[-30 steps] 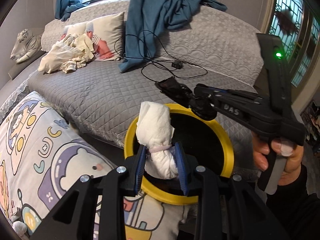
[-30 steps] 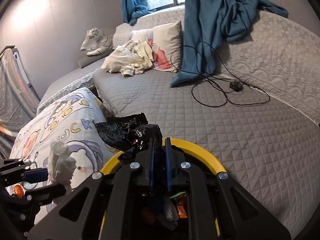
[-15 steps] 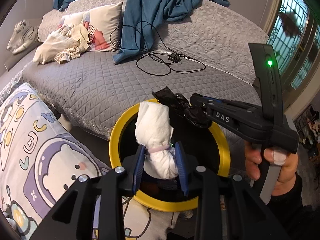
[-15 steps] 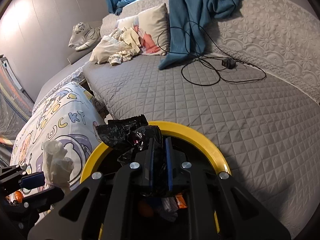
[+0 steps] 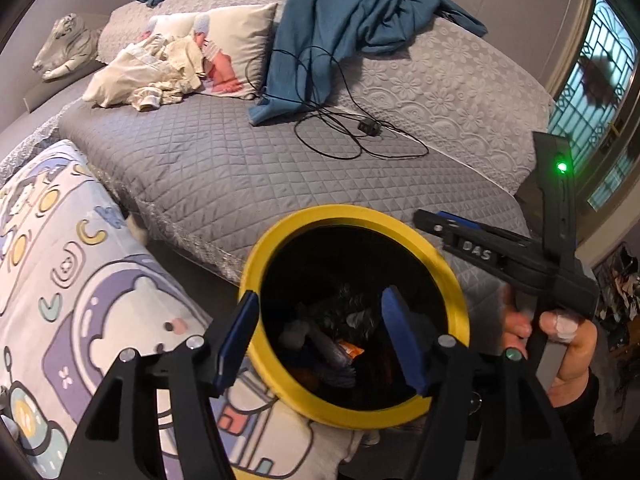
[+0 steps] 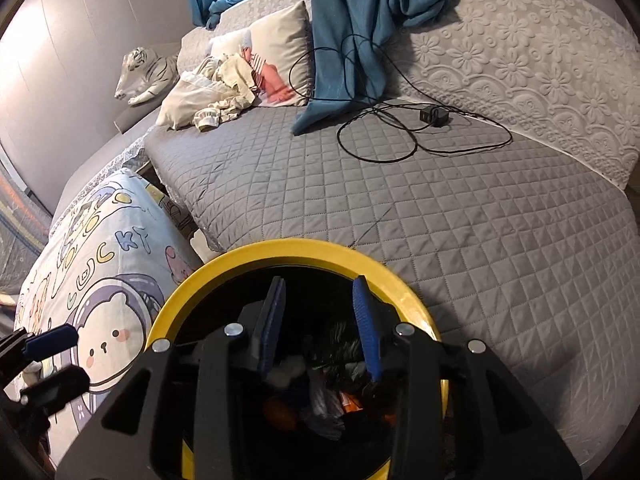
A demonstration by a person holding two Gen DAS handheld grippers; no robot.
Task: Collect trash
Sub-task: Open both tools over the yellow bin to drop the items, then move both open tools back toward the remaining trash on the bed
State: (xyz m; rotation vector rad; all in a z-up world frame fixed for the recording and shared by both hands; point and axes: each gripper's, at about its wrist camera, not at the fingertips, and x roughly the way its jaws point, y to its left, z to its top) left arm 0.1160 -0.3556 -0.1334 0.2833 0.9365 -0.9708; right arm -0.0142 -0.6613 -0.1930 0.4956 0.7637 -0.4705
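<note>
Jaws just opened, empty, over yellow-rimmed bin (image 5: 452, 276).

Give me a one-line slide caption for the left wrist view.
Left tongs, just opened and empty, above the yellow-rimmed trash bin beside the grey quilted bed.

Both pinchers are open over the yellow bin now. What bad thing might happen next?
The left gripper and right gripper hang just above the yellow bin, so a bump might tip it and spill the trash. The two grippers sit close together and may knock each other when pulling away.
</note>
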